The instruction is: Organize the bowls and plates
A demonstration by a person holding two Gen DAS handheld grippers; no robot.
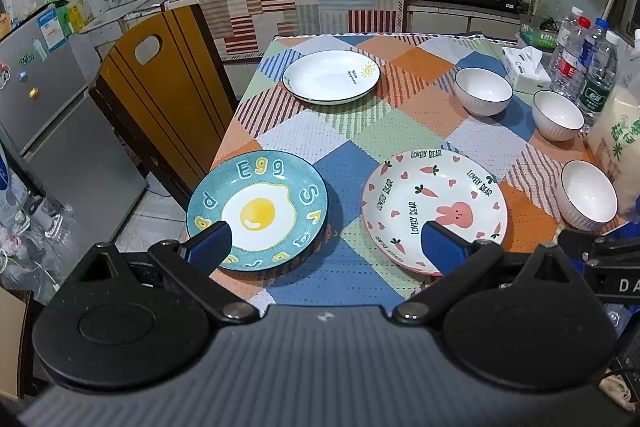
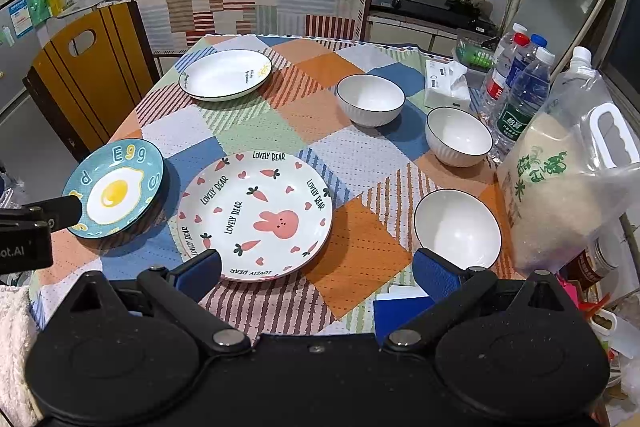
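Three plates lie on the checked tablecloth: a teal egg plate at the near left, a white bunny plate near the middle, and a white sun plate at the far side. Three white bowls stand along the right: far, middle, near. My left gripper is open and empty, above the table's front edge between the egg and bunny plates. My right gripper is open and empty, between the bunny plate and the near bowl.
A bag of rice, water bottles and a tissue pack crowd the table's right edge. A wooden chair stands at the table's left. A fridge is further left. A kitchen counter with appliances runs along the back.
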